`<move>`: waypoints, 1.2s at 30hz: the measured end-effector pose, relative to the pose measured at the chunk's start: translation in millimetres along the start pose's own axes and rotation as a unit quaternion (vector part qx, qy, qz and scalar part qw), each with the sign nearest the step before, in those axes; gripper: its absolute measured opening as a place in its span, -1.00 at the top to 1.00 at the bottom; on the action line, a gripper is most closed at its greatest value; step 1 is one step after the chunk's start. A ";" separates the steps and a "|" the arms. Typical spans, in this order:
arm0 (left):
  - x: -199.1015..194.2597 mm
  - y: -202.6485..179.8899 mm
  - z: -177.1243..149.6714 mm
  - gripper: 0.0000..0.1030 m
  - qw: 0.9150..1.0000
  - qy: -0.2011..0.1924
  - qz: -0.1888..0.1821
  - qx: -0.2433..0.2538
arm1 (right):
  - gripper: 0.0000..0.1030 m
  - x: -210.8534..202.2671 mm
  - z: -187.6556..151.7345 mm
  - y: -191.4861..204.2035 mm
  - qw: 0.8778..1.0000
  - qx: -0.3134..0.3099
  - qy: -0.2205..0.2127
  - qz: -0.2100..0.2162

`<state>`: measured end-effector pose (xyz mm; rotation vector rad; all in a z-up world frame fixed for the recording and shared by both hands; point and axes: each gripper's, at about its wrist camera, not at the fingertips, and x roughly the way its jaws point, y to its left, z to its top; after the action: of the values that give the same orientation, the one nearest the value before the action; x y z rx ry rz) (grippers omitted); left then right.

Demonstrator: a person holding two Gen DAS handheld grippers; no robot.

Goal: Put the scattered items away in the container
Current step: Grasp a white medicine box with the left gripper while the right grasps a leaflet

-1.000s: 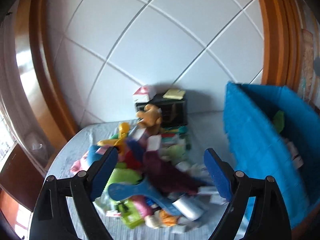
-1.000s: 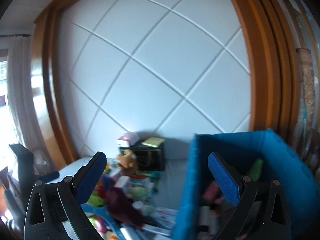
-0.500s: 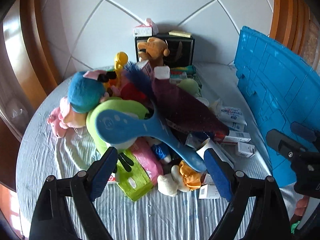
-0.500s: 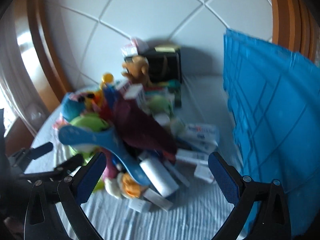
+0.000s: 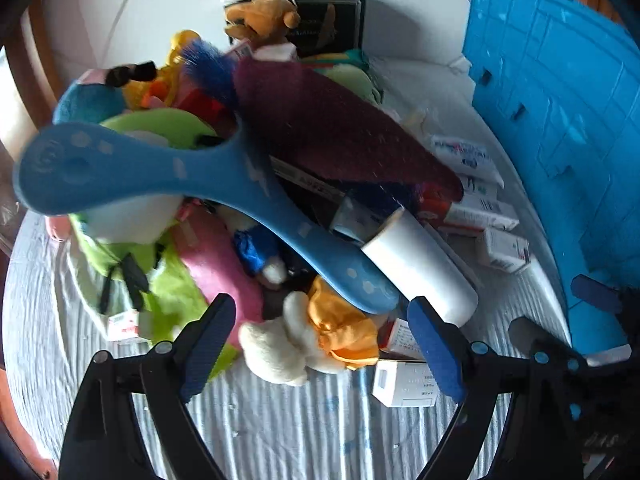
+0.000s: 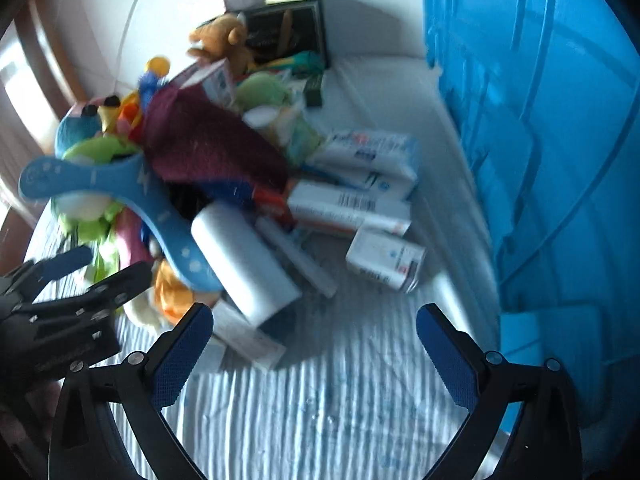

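- The left gripper (image 5: 322,342) points steeply down at the near edge of a pile of toys and boxes, its jaws wide apart and holding nothing; a cream and orange plush toy (image 5: 310,338) lies on the sheet between the blue pads without touching them.
- The right gripper (image 6: 316,350) also has its jaws spread wide and empty, over bare striped bedsheet (image 6: 328,412) just in front of the pile.
- The pile sits on the sheet: a long blue plastic paddle (image 5: 168,178) lies across the top, a dark red fuzzy piece (image 5: 340,136) beside it, and a white roll (image 5: 420,266) touches the paddle's near end.
- Several white cardboard boxes (image 6: 352,210) lie between the pile and the container.
- The blue plastic container (image 6: 552,152) stands on the right, its ribbed outer wall close to the right gripper; its inside is out of sight.
- A brown teddy (image 5: 260,20) sits at the far end of the pile, against a black box (image 5: 332,26).
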<state>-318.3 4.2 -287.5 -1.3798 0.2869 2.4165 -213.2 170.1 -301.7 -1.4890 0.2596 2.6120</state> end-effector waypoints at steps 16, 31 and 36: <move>17.1 28.7 -74.3 -0.25 0.997 0.059 0.027 -0.029 | -0.05 26.8 -50.6 22.0 0.997 -0.012 0.073 0.028; 7.0 -18.5 -97.6 -0.25 0.997 0.067 -0.028 0.014 | 0.02 15.2 -70.6 -1.8 0.998 0.005 0.062 0.023; 15.1 3.9 -99.5 0.06 0.998 0.053 -0.012 -0.036 | 0.08 20.0 -64.9 11.7 0.997 -0.017 0.046 0.056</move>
<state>-248.0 -30.1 -350.9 -1.5382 0.2094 2.3590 -171.1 145.5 -350.4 -1.6539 0.3175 2.6494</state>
